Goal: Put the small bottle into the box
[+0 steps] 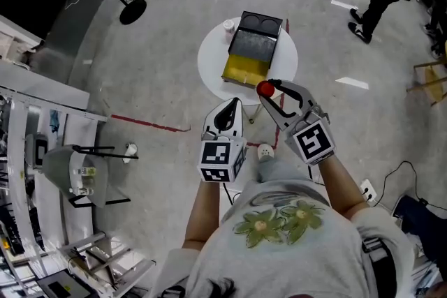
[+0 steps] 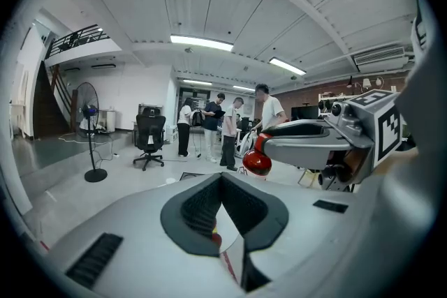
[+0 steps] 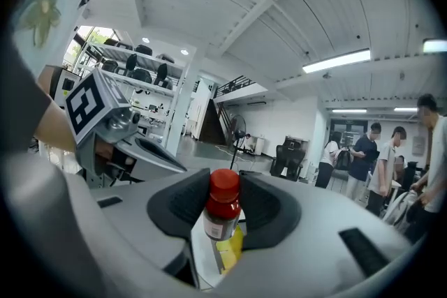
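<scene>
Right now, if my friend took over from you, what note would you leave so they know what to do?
Left hand-held gripper: shut, empty, beside the right one.
Right hand-held gripper: shut on the bottle, red cap up, held in the air on the near side of the box.
Box: on the round table, top open.
Done: the bottle is picked up.
Left: carry it over the box, lower it in, then open the jaws.
</scene>
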The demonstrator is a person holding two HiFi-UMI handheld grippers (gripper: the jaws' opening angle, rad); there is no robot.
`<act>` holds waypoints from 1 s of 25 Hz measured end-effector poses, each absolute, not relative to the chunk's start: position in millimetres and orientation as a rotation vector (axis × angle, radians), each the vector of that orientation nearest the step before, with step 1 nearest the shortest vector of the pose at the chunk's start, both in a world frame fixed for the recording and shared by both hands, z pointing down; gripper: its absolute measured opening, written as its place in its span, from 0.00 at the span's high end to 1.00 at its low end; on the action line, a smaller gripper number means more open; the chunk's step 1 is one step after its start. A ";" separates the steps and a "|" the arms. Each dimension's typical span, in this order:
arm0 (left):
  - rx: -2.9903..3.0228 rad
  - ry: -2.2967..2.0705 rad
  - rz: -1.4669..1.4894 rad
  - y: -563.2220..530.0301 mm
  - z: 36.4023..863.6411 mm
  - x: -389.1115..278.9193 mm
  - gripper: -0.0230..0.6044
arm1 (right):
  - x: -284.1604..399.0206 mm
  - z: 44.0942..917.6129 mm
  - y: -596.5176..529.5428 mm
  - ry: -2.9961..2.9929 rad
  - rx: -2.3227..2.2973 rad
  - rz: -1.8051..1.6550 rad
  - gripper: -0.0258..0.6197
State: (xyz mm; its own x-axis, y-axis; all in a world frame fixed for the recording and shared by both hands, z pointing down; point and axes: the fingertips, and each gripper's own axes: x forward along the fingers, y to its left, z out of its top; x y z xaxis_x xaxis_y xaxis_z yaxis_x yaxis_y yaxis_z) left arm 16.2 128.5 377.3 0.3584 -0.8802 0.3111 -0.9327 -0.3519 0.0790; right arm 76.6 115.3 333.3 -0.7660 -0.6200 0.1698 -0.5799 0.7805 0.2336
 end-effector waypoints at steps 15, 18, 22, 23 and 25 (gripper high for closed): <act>2.300 -1.716 0.322 82.3 384.7 13.8 0.96 | 78.3 335.7 55.9 -2.781 0.839 -0.268 0.75; 2.289 -1.721 0.325 78.3 384.5 8.8 0.96 | 75.3 336.5 50.0 -2.789 0.830 -0.255 0.75; 2.287 -1.714 0.348 73.1 386.8 5.1 0.96 | 72.1 338.5 40.3 -2.798 0.833 -0.235 0.75; 2.290 -1.713 0.353 71.4 387.0 4.3 0.96 | 71.4 338.9 38.0 -2.800 0.834 -0.230 0.75; 2.292 -1.714 0.354 66.7 387.1 1.3 0.96 | 69.0 339.5 32.3 -2.801 0.836 -0.222 0.75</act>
